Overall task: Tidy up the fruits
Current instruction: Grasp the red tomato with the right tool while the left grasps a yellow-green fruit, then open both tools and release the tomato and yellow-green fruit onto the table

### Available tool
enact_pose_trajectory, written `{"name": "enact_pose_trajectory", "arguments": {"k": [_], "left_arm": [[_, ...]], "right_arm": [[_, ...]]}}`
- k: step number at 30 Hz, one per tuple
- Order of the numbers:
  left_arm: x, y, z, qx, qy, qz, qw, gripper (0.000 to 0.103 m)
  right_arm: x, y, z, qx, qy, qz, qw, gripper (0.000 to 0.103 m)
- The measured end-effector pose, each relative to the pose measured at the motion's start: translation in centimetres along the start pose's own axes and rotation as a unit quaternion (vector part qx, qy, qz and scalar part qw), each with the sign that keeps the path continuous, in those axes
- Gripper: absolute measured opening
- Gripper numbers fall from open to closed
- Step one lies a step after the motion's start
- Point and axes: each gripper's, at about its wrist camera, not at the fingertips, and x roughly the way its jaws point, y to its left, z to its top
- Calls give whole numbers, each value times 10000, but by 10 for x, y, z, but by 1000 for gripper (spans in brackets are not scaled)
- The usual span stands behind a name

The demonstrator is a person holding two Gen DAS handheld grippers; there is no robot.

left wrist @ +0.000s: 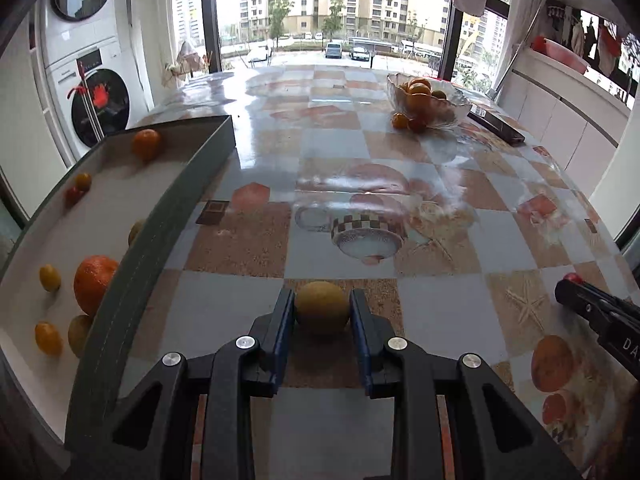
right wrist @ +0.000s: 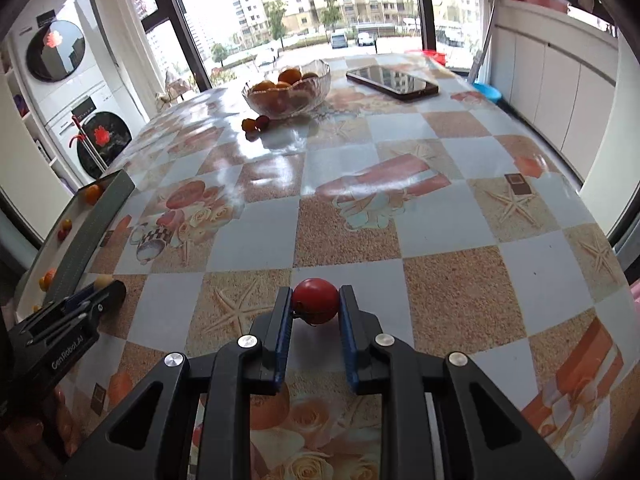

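Left wrist view is showing the left gripper [left wrist: 322, 307] jaws clamping a yellow fruit [left wrist: 321, 306] beside the half-filled tray [left wrist: 176, 216], the right gripper [right wrist: 315, 302] jaws gripping a red fruit [right wrist: 315, 300], while more fruit is waiting in the glass bowl [left wrist: 454, 114].

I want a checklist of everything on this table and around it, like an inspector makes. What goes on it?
Surface: table with glossy patterned cloth.
Job's things: box at left holding oranges and small fruits; glass bowl of oranges far back; two small fruits beside it.
Clutter: phone near the bowl.
Grippers: left gripper shut on a yellow fruit; right gripper shut on a red fruit.
Cables: nothing seen.
Surroundings: window, stacked washers, white cabinets.
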Motion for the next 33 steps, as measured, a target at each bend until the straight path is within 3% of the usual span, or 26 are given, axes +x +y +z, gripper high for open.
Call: {"name": "enact_pose_trajectory", "arguments": {"k": [16,18,22,30,31,32,33], "left_arm": [[4,2,2,-24,-128,11,9999,29],[4,3,2,-22,-123,6,9999,29],[4,2,2,-22,-109,-11,9999,30],[5,1,6,25,-45,-23,10000,30],[5,1,6,17,-34,-28,10000,40],[5,2,6,-12,-28,-25,10000,67],[3,4,7,-74,-58,-1,10000,78]], "right_arm": [[0,2,-3,-126,-93,-78,9998,25],[0,4,-2,-203,-71,-94,9997,29],[-1,11,-3,-382,-34,-99,9992,63],[2,10,2,-350,165,-288,9988,68],[3,12,3,-416,209,-346,9983,71],[4,14,3,-465,228,-373,9980,75],[6,17,3,-517,243,-394,9976,76]]}}
